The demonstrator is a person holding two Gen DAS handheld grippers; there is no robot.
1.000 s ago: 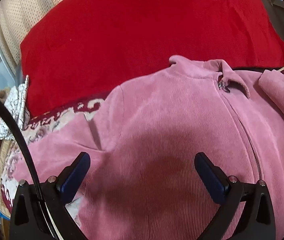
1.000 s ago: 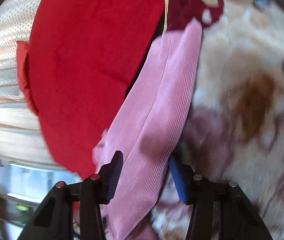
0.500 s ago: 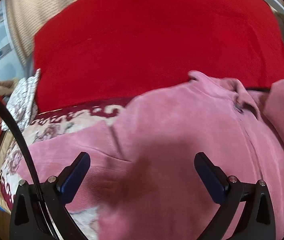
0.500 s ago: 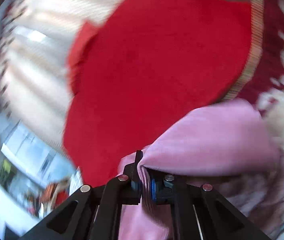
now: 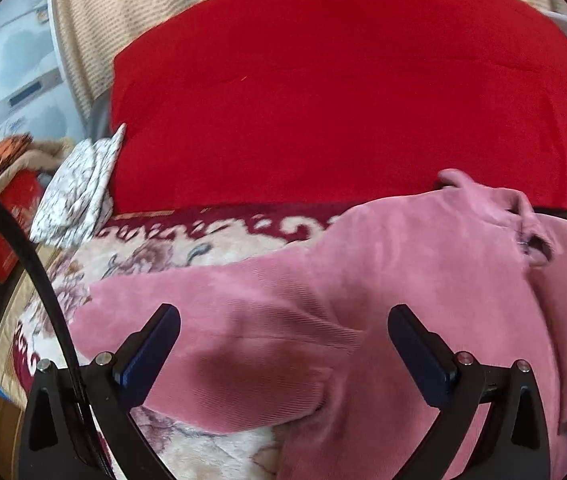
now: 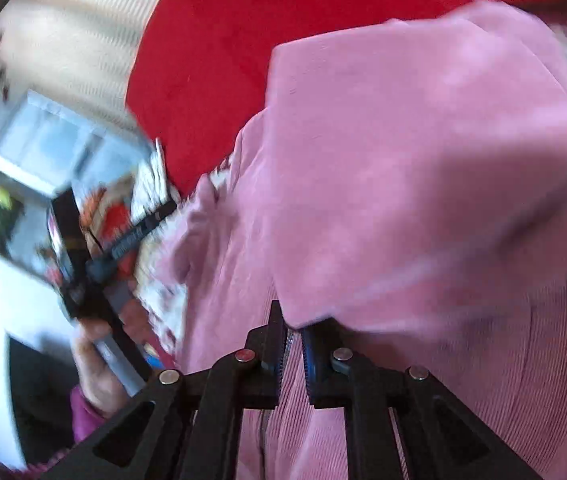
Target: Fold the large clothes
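Red cushion [image 5: 343,92]: filled the 12 o'clock field. Patterned blanket [image 5: 171,256]: lay beneath, showing toward 9 o'clock. Pink corduroy jacket [image 5: 403,280]: spread on the blanket, one sleeve [image 5: 203,304] reaching toward 9 o'clock. Right gripper [image 6: 293,344]: clamped on a lifted fold of the jacket [image 6: 423,200]. Left gripper [image 5: 283,344]: jaws wide apart over the sleeve, empty.

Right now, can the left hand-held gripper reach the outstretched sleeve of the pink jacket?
Probably yes: the left hand-held gripper is open just above the sleeve, which lies flat on the patterned blanket with nothing covering it.
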